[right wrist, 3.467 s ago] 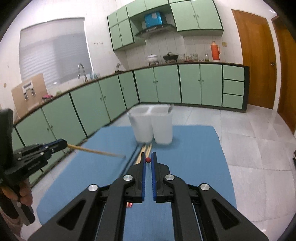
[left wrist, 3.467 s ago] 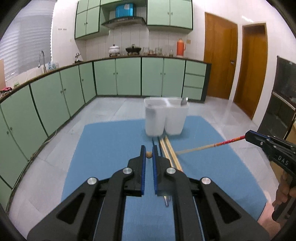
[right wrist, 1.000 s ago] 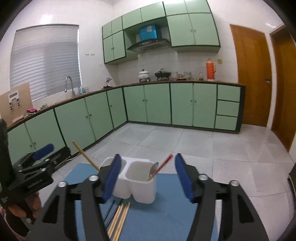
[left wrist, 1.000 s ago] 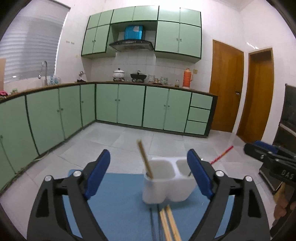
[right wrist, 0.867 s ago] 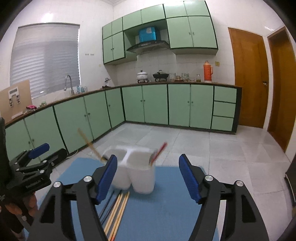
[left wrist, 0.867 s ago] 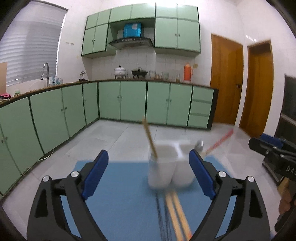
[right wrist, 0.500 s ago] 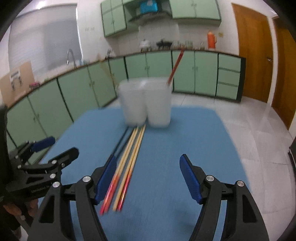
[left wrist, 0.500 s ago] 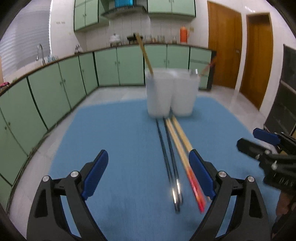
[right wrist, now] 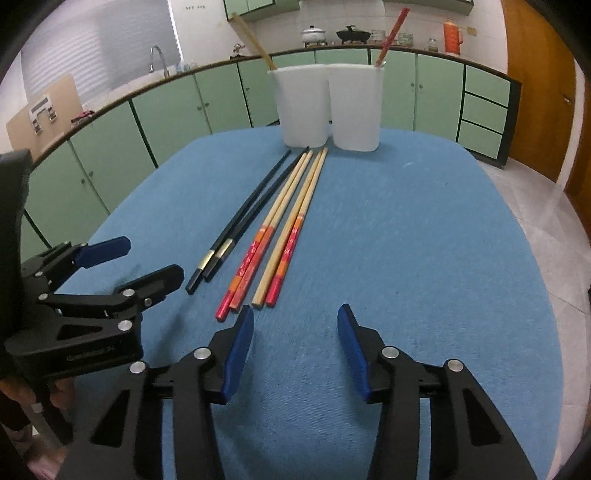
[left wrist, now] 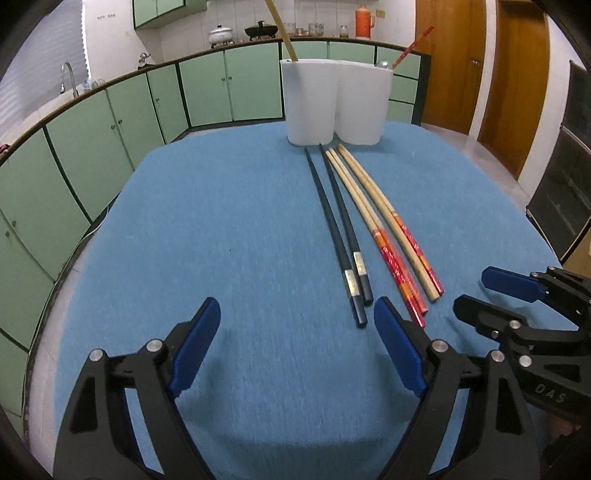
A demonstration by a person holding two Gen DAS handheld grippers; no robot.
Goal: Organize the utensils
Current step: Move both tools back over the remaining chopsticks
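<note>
Blue cloth covers the table (left wrist: 221, 229), and near its far edge stands a white two-compartment holder (left wrist: 334, 103). One plain wooden chopstick (right wrist: 253, 38) leans out of its left compartment and a red-ended chopstick (right wrist: 391, 33) out of its right one. From the foot of the holder toward the near edge, loose chopsticks lie side by side: a pair of black chopsticks (left wrist: 340, 229) with metal bands on the left, and just beside them on the right the wooden chopsticks with red and orange ends (left wrist: 384, 225), their thick ends nearest the claws. The left claw (left wrist: 297, 332) hangs low over the cloth at the near edge, its blue pads spread wide with nothing between them, the butt ends of the black pair just ahead of its right pad. The right claw (right wrist: 295, 338) sits just behind the red ends; its jaws have just been closing, yet they stand apart and hold nothing. Each claw shows at the side of the other's view, and fingers (right wrist: 59, 398) grip the left handle.
</note>
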